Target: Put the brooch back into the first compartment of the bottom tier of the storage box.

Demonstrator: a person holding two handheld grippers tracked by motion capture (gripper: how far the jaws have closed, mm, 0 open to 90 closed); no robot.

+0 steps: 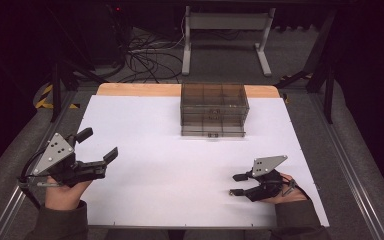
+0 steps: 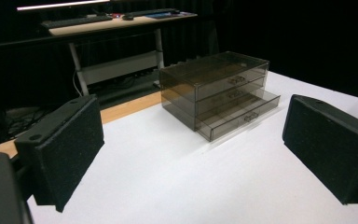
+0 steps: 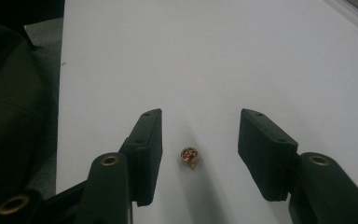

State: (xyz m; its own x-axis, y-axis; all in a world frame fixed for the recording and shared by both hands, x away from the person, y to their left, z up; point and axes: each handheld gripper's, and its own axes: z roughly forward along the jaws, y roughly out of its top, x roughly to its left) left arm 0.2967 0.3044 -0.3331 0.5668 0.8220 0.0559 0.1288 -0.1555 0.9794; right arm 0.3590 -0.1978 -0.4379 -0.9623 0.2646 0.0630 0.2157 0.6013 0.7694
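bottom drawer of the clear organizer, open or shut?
Partly open. In the left gripper view the bottom drawer of the drawer unit juts forward past the two drawers above, which sit flush.

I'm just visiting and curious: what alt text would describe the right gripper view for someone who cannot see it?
A small gold-coloured trinket with red specks lies on the white table between the open black jaws of the right gripper, touching neither. A dark sleeve fills the left edge.
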